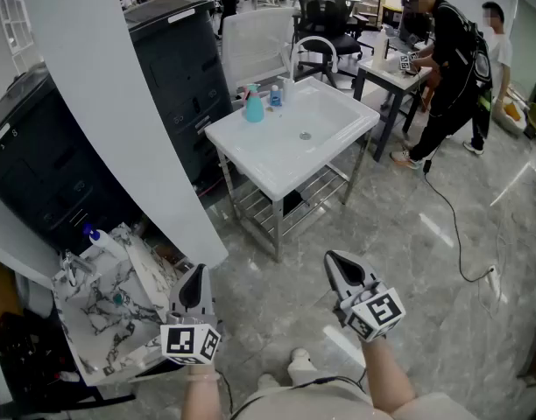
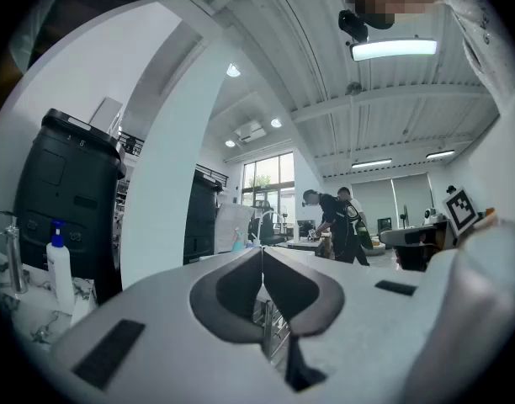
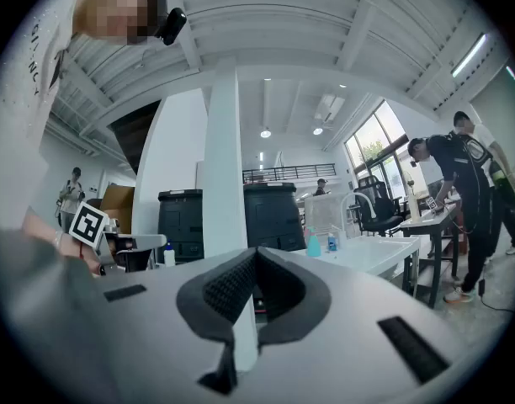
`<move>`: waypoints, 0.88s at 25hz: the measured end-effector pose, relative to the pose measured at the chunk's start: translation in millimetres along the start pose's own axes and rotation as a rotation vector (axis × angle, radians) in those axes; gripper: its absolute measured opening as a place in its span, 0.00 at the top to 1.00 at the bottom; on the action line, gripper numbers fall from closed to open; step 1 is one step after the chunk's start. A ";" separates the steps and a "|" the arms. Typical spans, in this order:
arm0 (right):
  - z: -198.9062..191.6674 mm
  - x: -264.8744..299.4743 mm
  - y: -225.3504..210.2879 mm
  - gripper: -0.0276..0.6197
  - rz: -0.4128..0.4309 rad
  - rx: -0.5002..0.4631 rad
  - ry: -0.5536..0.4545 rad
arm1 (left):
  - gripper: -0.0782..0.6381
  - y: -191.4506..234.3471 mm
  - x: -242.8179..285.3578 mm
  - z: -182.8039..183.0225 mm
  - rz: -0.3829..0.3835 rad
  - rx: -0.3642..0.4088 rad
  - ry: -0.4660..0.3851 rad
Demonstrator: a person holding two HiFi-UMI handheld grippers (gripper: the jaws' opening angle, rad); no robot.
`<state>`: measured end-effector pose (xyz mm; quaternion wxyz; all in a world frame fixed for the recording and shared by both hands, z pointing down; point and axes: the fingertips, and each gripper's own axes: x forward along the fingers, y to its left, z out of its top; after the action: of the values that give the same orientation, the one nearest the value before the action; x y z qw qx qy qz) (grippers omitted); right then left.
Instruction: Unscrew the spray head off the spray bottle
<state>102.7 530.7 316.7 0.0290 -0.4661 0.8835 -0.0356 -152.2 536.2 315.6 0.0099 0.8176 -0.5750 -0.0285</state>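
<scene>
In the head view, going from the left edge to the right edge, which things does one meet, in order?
From the left: white pump bottle → left tongs → teal spray bottle → right tongs → person in black.

You can't read any words or numbers here. The cube (image 1: 191, 343) on your left gripper (image 1: 196, 271) and the cube (image 1: 377, 313) on your right gripper (image 1: 332, 257) each show black-and-white square patterns, but these are not letters. The label on the little blue bottle (image 1: 275, 96) on the sink (image 1: 338, 143) is too small to read.
</scene>
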 end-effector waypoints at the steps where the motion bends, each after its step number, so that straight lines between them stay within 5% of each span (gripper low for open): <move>1: -0.2 0.4 -1.0 0.95 0.000 0.002 -0.001 | 0.88 -1.0 0.4 -0.9 -0.001 -0.002 0.003; 22: 4.4 19.3 -47.2 0.95 0.074 -0.020 -0.005 | 0.88 -23.7 43.0 -14.2 0.045 -0.023 0.000</move>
<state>130.9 488.1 316.2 0.0279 -0.4334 0.9004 -0.0246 -114.6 503.5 327.1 0.0196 0.8042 -0.5930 -0.0349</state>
